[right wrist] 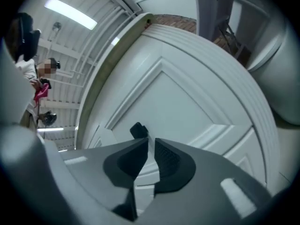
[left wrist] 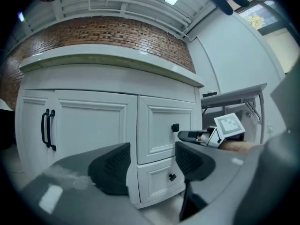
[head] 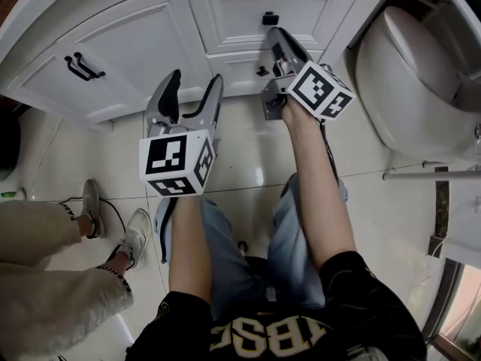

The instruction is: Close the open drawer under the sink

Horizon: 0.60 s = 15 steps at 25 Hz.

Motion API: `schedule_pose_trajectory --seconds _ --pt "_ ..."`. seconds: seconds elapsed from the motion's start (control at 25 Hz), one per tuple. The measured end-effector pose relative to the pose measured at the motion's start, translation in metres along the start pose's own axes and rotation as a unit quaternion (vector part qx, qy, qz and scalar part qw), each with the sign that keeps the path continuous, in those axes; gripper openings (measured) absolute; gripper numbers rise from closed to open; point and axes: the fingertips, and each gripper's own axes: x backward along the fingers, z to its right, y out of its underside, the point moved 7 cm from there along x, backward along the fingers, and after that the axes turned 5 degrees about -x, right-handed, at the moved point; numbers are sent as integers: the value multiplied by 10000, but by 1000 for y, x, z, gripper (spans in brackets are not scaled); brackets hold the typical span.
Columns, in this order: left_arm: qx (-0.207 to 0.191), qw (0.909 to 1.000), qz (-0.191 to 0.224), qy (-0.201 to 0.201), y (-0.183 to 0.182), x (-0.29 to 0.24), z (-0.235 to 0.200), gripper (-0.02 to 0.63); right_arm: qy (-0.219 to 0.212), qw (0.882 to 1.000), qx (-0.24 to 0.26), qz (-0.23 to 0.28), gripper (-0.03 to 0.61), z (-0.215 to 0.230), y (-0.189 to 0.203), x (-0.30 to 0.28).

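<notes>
The white vanity has an upper drawer (head: 244,6) with a black knob (head: 270,18) and a smaller lower drawer (head: 244,70) with its own knob (head: 261,71). From these views both fronts look close to flush; I cannot tell if either stands out. My right gripper (head: 272,36) is shut and empty, its tips right at the upper drawer front just below the knob (right wrist: 138,130). In the right gripper view the pads (right wrist: 164,156) nearly meet. My left gripper (head: 197,77) hangs open and empty, back from the cabinet and facing the drawers (left wrist: 164,130).
A white toilet (head: 409,81) stands close on the right. Left of the drawers are double doors with black handles (head: 83,66). Another person's legs and shoes (head: 92,205) are at the left on the tiled floor. A metal rail (head: 428,175) runs at the right.
</notes>
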Motion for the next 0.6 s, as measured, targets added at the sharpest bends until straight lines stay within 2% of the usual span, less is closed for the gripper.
schedule_pose_trajectory --seconds 0.08,0.16,0.28,0.36,0.44,0.52,0.6 --pt "-13 9999 76 64 -7 5 8 301 209 9995 -246 -11 37 0 -1 14" --pt "-19 9998 143 123 -12 11 17 301 19 9999 -143 84 37 -17 -14 27" --pt "-130 9992 255 268 -22 19 37 301 -292 9948 972 -1 35 -52 -35 51" --pt "-245 9987 318 325 -28 28 49 301 -288 9837 1769 -161 37 -70 -41 71" --pt "-367 9982 331 328 -31 40 57 301 -276 9718 2330 -220 42 -86 -45 92" --pt "-469 9978 350 323 -33 51 62 301 -242 9622 2711 -118 86 -100 -51 115" --pt "-547 9972 407 310 -36 63 63 301 -133 9548 2968 40 175 -109 -59 136"
